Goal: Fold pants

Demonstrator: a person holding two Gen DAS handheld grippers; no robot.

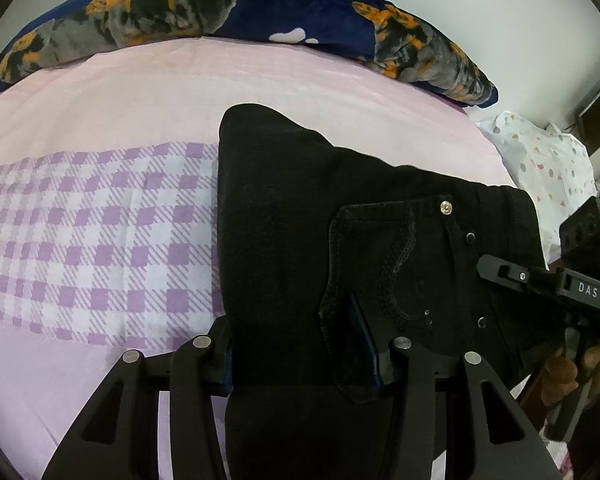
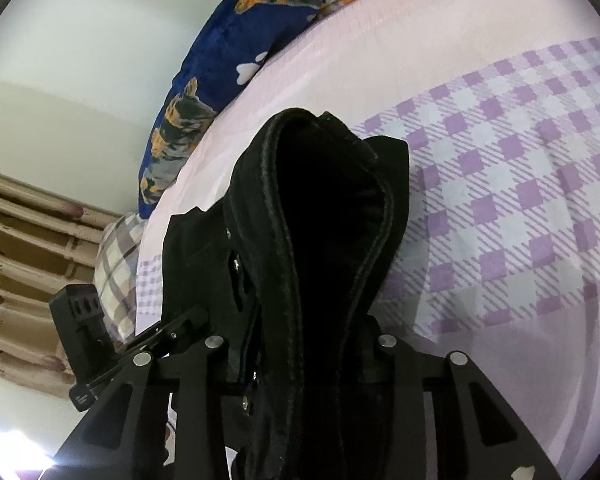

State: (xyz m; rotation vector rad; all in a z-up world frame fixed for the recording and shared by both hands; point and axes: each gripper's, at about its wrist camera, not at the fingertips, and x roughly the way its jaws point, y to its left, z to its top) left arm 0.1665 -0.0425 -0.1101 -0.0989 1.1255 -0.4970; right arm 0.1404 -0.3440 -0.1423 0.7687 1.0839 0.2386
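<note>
Black pants (image 1: 300,220) lie on the bed (image 1: 100,128), already doubled leg on leg, back pocket and rivets facing up, near the right edge. Judged: this is the pickup for the next fold.

Left gripper (image 1: 300,354) straddles the near end of the fabric; its fingers (image 1: 364,340) stand partly closed with cloth bunched between them, a hold on the near hem side so the end can be carried over. Right gripper (image 2: 300,360) has the waistband end gathered between narrowly set fingers (image 2: 384,360), cloth rising in a hump, lifted off the sheet. Two-point hold keeps the edge straight.

Blue tiger-print blanket (image 1: 300,16) lies at the far edge, clear of the work.
</note>
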